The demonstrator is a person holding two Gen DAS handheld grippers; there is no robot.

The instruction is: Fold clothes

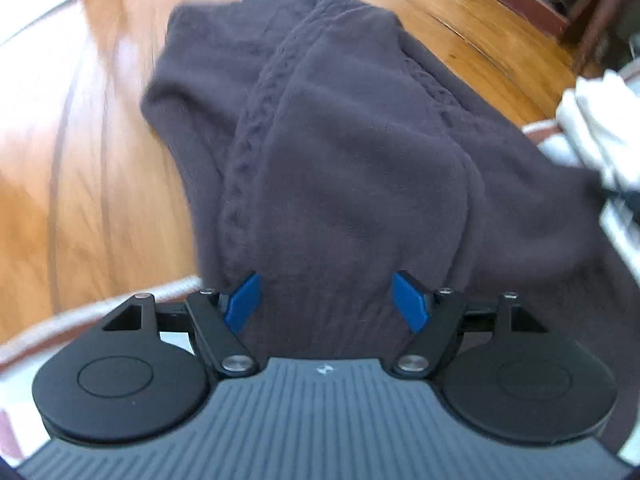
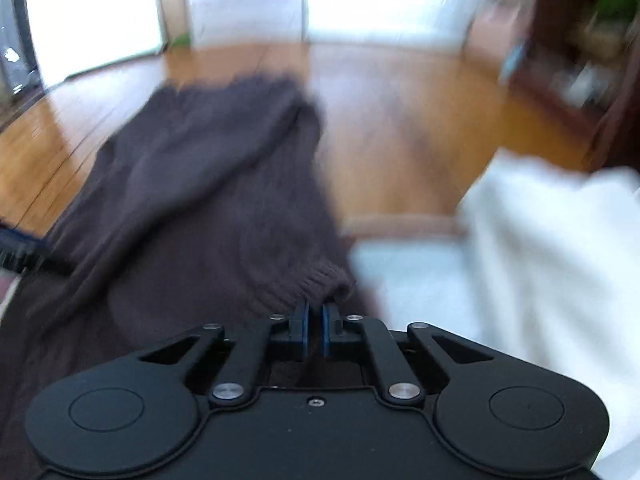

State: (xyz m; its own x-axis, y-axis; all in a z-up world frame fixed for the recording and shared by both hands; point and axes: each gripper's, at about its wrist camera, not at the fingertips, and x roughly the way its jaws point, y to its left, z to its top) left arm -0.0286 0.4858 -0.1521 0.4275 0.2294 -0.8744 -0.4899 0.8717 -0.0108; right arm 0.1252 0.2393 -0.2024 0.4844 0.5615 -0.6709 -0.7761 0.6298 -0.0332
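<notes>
Your left tool [image 1: 326, 300] hovers with its blue pads spread wide over the dark brown cable-knit sweater [image 1: 344, 152], touching nothing. The sweater lies bunched lengthwise on the glossy wooden floor [image 1: 80, 128], its far edge reaching toward open boards. Your right tool [image 2: 315, 330] is clamped on the sweater's ribbed cuff [image 2: 316, 282], pads nearly together with knit between them. Bare floor stretches left of the garment and beyond it. A pile of white cloth [image 2: 540, 248] crowds the right side, just beside the sweater's edge. The right wrist view is motion-blurred.
</notes>
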